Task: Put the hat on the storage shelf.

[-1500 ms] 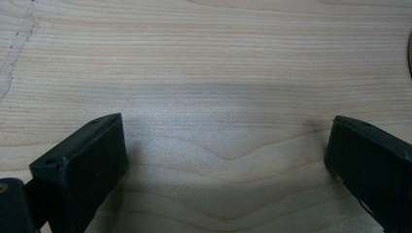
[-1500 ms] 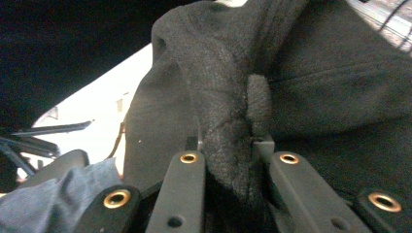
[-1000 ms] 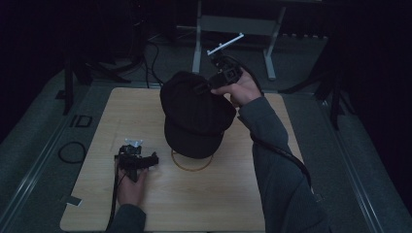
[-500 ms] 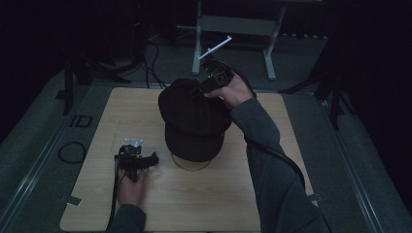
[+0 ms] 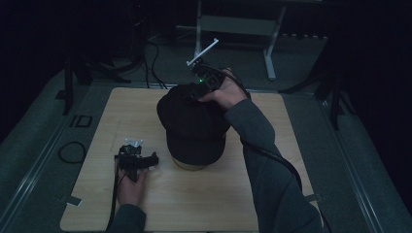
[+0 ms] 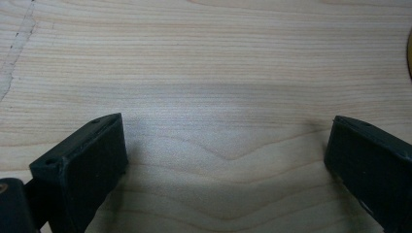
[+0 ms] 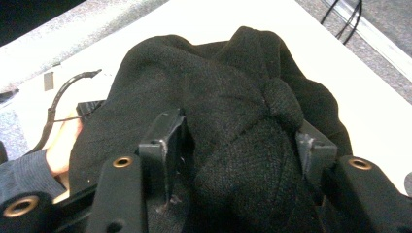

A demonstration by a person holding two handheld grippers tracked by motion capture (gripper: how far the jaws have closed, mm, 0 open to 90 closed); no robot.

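Observation:
A black knit cap [image 5: 194,121] sits over a tan stand [image 5: 194,166] in the middle of the wooden table [image 5: 145,107]. My right gripper [image 5: 193,94] is at the cap's far top. In the right gripper view its jaws [image 7: 238,141] have just been opening and now straddle a loose fold of the cap [image 7: 194,77] without pinching it. My left gripper [image 5: 151,160] rests on the table left of the stand. In the left gripper view its jaws [image 6: 223,165] stand wide apart over bare wood.
The hand holding the left gripper [image 7: 63,141] and its cable [image 7: 63,97] lie just beyond the cap. A metal frame [image 5: 233,24] and cables [image 5: 150,53] stand on the dark floor behind the table. A bit of tape [image 5: 73,200] marks the near left corner.
The right hand shifted left and slightly down onto the cap's crown. The cap settled lower, covering the stand ring that showed before. The left hand stayed put.

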